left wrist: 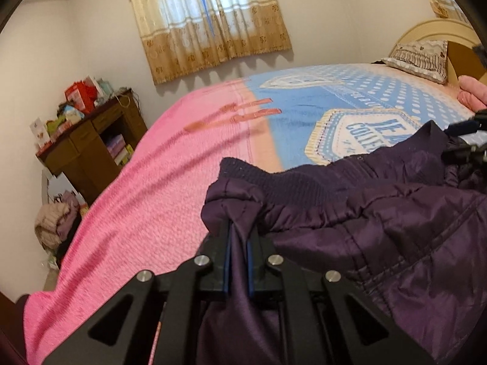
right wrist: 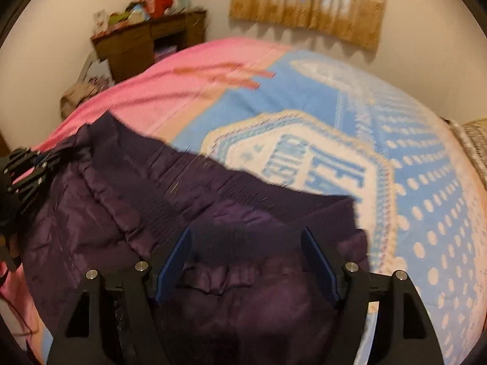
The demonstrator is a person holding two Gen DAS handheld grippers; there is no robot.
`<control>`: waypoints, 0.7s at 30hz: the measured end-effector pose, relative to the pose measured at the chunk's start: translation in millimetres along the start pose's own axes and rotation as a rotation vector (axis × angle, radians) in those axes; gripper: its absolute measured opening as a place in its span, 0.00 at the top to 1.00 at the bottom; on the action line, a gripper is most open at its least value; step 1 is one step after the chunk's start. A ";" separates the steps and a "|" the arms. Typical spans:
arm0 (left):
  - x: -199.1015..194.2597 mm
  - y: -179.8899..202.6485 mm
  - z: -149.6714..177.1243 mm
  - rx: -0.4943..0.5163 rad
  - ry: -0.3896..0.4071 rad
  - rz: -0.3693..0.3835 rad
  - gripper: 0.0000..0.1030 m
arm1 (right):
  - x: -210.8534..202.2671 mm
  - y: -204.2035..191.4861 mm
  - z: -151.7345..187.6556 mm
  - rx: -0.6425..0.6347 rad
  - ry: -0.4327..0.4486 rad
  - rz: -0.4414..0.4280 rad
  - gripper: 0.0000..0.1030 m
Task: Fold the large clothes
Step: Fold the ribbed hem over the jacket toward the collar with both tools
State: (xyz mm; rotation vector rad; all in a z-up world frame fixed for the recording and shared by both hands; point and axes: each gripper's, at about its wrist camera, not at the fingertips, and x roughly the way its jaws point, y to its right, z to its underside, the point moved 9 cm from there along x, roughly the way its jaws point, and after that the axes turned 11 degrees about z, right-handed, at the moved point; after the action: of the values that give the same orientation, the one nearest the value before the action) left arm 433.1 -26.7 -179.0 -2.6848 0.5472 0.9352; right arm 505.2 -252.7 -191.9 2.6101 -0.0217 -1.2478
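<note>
Pinching a fold of the purple quilted jacket [left wrist: 380, 228] near its ribbed hem, the left gripper [left wrist: 239, 243] has its fingers pressed together on slippery fabric, while the right gripper [right wrist: 246, 252] hangs over the hem with fingers spread, holding nothing. Lying on the pink-and-blue bedspread [right wrist: 411, 182], the jacket could slip or skew, since one-sided tension would drag it crooked.

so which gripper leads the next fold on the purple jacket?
Left, likely. The left gripper is shut on the purple puffer jacket near its ribbed hem; the right gripper is open, holding nothing.
</note>
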 end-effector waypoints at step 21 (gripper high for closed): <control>-14.5 -5.5 -30.2 -0.118 0.098 -0.010 0.91 | -35.8 18.3 -50.4 -0.061 0.235 0.255 0.91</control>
State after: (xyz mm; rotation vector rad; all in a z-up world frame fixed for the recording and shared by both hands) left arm 441.3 -28.4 -146.2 -2.8479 0.5134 0.8629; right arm 522.9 -255.3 -129.9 2.5843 -0.2613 -0.8405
